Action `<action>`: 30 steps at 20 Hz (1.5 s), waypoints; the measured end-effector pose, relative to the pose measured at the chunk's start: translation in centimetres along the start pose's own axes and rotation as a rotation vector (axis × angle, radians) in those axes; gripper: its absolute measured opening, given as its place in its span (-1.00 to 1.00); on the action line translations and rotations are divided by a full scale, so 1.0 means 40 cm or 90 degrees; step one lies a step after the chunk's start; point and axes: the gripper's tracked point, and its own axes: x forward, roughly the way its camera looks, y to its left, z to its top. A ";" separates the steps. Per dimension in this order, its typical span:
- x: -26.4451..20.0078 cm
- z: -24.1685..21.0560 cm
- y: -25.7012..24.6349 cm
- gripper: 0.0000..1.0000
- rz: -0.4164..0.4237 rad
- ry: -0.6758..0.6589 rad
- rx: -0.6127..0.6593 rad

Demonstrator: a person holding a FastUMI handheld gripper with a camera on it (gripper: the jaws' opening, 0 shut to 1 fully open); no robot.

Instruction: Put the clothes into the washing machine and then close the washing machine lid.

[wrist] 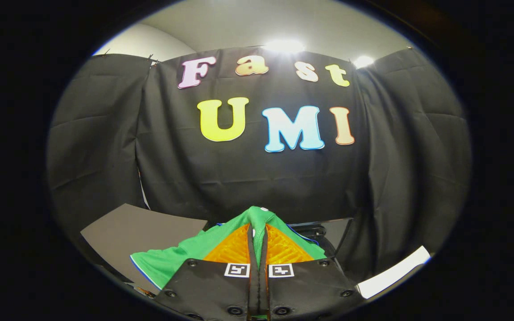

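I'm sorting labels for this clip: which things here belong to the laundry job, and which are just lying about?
Job:
- green garment, pinched between the fingers and draped over them
- gripper, shut on the garment

Lying about:
- grey board, left of the garment
- white strip, to the right
- black frame, just beyond the fingers

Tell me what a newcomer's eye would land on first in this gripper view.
First the green garment, pinched between the orange fingers of the gripper and draping away to one side of them, its peak bunched at the fingertips. Next the grey flat panel lying beside and beyond the cloth, in front of the black curtain wall.
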 end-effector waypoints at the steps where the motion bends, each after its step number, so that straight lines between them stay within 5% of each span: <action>1: 0.001 -0.006 -0.016 -0.97 -0.002 0.003 0.001; 30: 0.125 -0.467 -0.134 -0.95 0.014 0.179 -0.047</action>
